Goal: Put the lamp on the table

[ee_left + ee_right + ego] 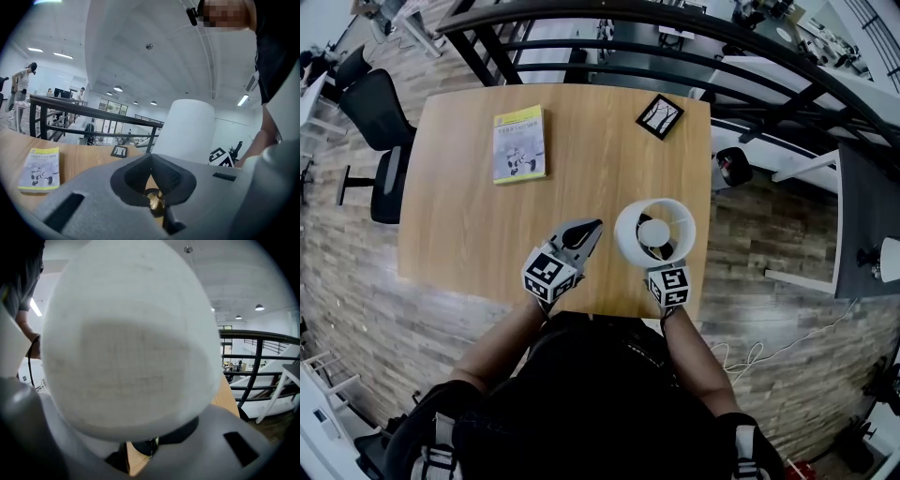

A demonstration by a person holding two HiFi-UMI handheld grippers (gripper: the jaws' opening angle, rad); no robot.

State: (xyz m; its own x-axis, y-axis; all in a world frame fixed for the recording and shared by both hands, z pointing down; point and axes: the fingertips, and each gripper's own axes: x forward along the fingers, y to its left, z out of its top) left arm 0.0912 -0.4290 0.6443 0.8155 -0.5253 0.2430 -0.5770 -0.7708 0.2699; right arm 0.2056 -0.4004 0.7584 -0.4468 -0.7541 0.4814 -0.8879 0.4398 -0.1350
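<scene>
One wooden table is filling the middle of the head view, with a dark railing curving beyond its far edge and a black chair standing off its left side. The lamp is standing at the table's near right part, close to the front edge and just ahead of the right gripper. Its shade is a white drum with a smooth matte wall and an open top, and a round white piece is sitting in its middle. Seen from above, the shade is covering the stem and base, so the foot on the wood is not showing. Its long axis is running upright, the open mouth pointing up at the head camera. In the right gripper view the shade is swelling across nearly the whole picture and hiding the jaw tips. Lower down, the jaws are standing apart with a wedge of bare wood between them and no pad pressing on the lamp, so this gripper is released. The left gripper is hanging just left of the lamp, its jaws clenched together on nothing. A yellow book is lying flat toward the far left, well apart from the lamp, and a small black frame is lying near the far right corner.
</scene>
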